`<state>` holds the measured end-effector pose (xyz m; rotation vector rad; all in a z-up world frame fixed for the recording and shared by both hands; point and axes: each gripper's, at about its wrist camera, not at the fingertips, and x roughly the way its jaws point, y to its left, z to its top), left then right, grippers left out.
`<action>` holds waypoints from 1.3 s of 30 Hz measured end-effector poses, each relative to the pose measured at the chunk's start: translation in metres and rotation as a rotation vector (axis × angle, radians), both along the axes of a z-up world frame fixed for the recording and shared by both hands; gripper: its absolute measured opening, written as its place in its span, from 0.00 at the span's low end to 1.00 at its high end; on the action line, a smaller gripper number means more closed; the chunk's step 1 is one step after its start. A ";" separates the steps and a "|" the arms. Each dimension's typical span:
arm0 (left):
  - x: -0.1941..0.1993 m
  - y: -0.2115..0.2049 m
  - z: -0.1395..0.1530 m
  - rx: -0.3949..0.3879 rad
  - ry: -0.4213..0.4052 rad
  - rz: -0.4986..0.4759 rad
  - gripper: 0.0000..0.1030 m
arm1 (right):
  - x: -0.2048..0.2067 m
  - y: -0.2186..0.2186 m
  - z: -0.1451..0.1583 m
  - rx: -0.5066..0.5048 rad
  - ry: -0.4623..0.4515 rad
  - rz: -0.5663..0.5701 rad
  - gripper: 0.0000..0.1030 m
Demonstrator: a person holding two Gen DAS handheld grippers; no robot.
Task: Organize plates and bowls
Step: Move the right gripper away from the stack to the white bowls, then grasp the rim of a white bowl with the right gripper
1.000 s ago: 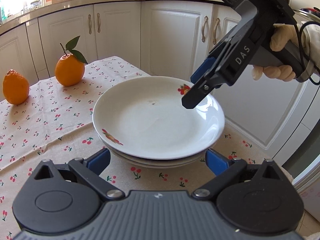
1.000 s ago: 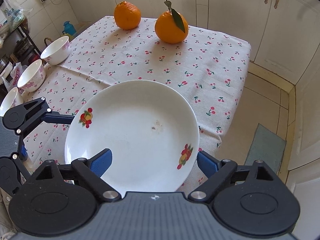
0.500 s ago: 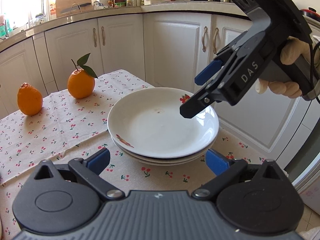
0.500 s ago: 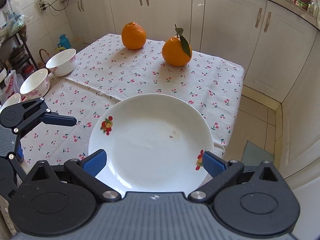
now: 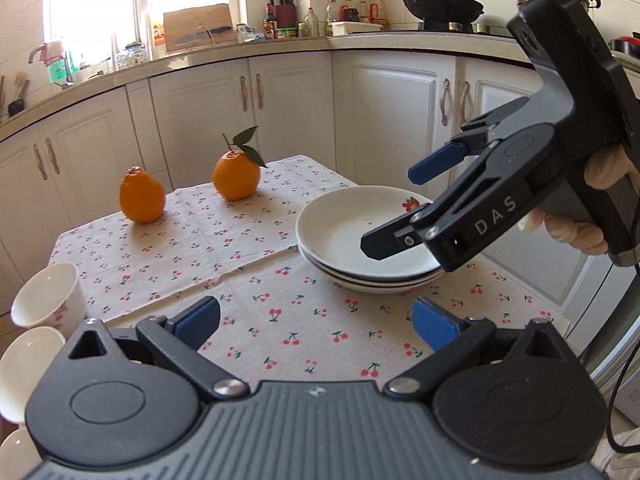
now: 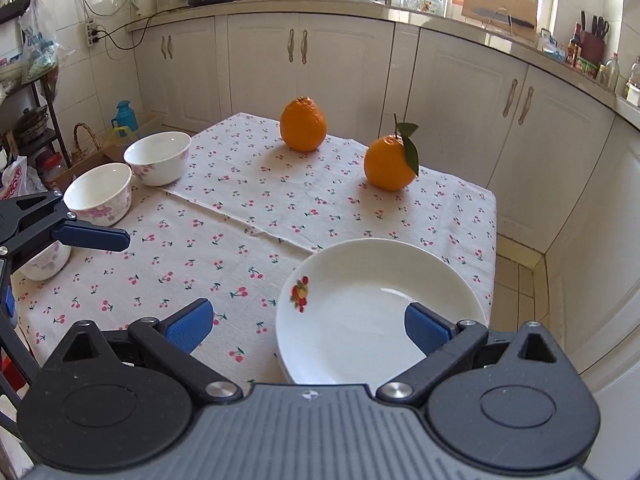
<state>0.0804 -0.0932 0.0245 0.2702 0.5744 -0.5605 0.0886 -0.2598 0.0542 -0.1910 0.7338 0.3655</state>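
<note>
Both grippers are hovering wide open and empty over the bench (image 6: 360,216).
The right gripper (image 6: 308,326) is hanging beside the stacked plates (image 5: 360,236); the left gripper (image 5: 316,318) risks clipping the bowls (image 6: 100,192) at its left.

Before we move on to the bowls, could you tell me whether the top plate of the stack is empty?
Empty. The top plate shows only its bare white inside and printed fruit motifs; nothing lies in it, and it sits level on the plates beneath.
</note>
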 end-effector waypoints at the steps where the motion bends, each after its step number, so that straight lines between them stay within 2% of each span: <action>1: -0.005 0.008 0.001 -0.001 -0.007 0.016 0.99 | -0.003 0.007 0.000 0.006 -0.013 0.001 1.00; 7: -0.027 0.051 0.005 0.026 -0.038 0.104 0.99 | -0.012 0.057 -0.001 0.065 -0.041 0.052 1.00; 13: -0.042 0.102 0.003 0.063 -0.065 0.199 0.99 | -0.006 0.114 -0.002 0.087 -0.041 0.165 1.00; 22: -0.052 0.181 -0.016 0.083 -0.028 0.326 0.99 | 0.004 0.196 -0.012 0.077 -0.008 0.290 1.00; 27: -0.048 0.204 -0.033 0.096 0.013 0.323 0.99 | 0.004 0.230 -0.020 0.080 0.035 0.360 1.00; 33: -0.038 0.213 -0.049 0.095 0.039 0.297 0.99 | 0.004 0.257 -0.029 0.085 0.088 0.430 0.99; 39: -0.032 0.217 -0.052 0.067 0.057 0.272 0.96 | 0.012 0.273 -0.041 0.105 0.156 0.462 0.87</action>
